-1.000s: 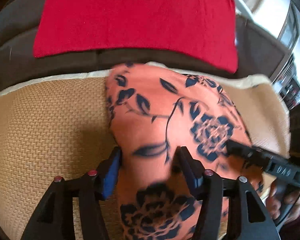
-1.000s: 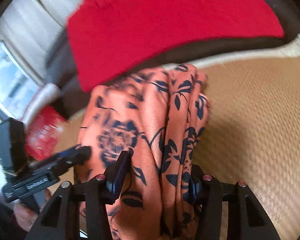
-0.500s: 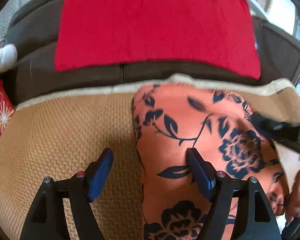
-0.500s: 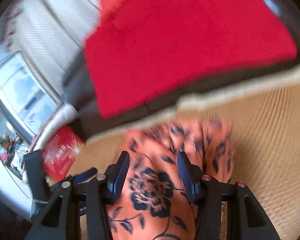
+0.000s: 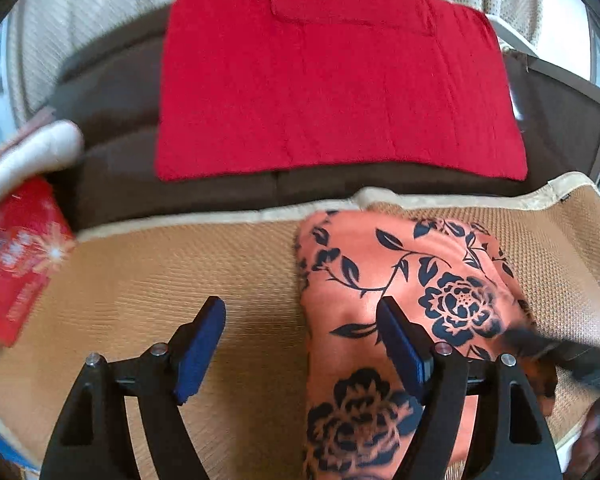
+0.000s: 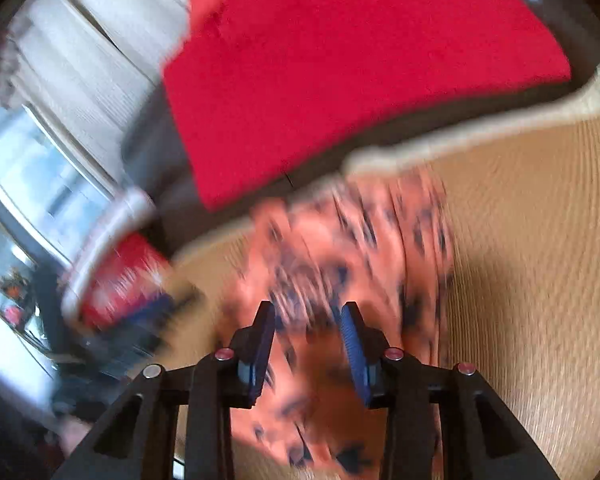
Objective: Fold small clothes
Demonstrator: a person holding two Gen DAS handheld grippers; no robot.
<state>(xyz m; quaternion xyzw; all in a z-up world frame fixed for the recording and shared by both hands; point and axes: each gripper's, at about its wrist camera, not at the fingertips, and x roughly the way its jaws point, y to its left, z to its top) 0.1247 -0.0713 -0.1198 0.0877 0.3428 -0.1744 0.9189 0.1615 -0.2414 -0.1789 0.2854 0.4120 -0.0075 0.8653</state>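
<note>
The floral cloth (image 5: pixel 400 280) lies folded into a narrow bundle on the woven mat (image 5: pixel 140 280), near its far edge, with the red cloth (image 5: pixel 332 80) beyond it. A fold looks just finished. The left gripper (image 5: pixel 300 344) hangs over the mat with fingers wide and nothing between them. The right gripper (image 6: pixel 308 344) is above the bundle, its fingers narrow and closing; blur hides whether they pinch fabric. Next likely comes a pinch at the near end for another fold
</note>
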